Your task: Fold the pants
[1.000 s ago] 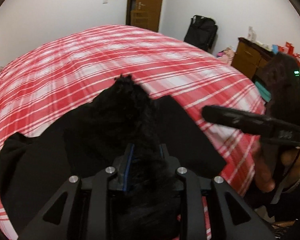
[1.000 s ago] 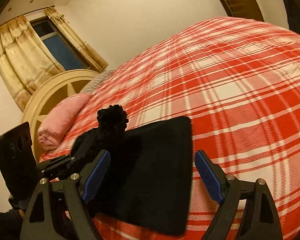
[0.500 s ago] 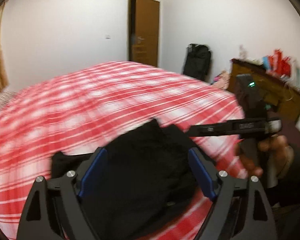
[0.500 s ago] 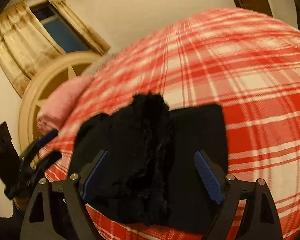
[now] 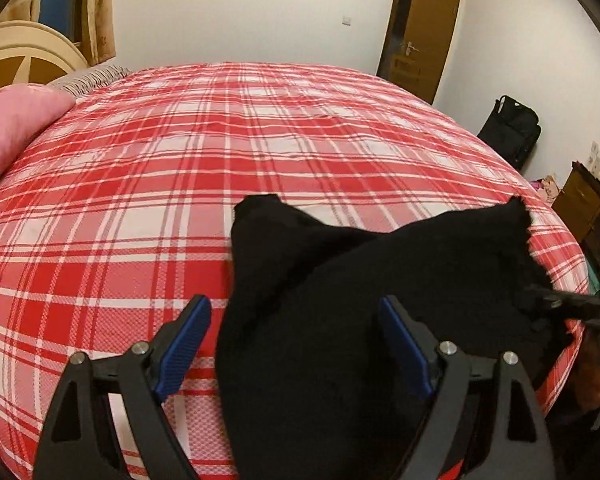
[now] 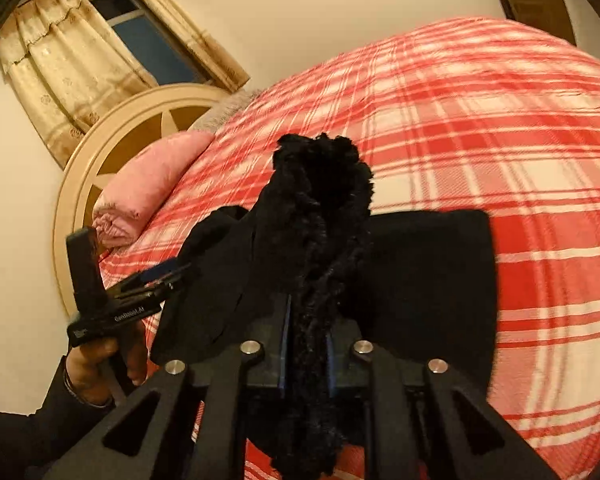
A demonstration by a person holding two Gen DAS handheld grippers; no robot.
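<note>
Right gripper (image 6: 306, 344) jaws clamped tight on a fuzzy bunch of the black pants (image 6: 420, 280), which lie at the near edge of the red plaid bed (image 5: 180, 184). Left gripper (image 5: 296, 344) jaws spread wide, gripping nothing, pants beneath; its body reads "GenRobot.AI". Beyond: pink pillow (image 6: 148, 184), round headboard (image 6: 100, 148).

I'm in a home bedroom: a bed (image 5: 180, 184) under a red plaid cover fills my view, a pink pillow (image 5: 12, 132) at nine o'clock, curtained window (image 6: 140, 44) behind the headboard (image 6: 112, 140), wooden door (image 5: 424, 28) at one o'clock.
</note>
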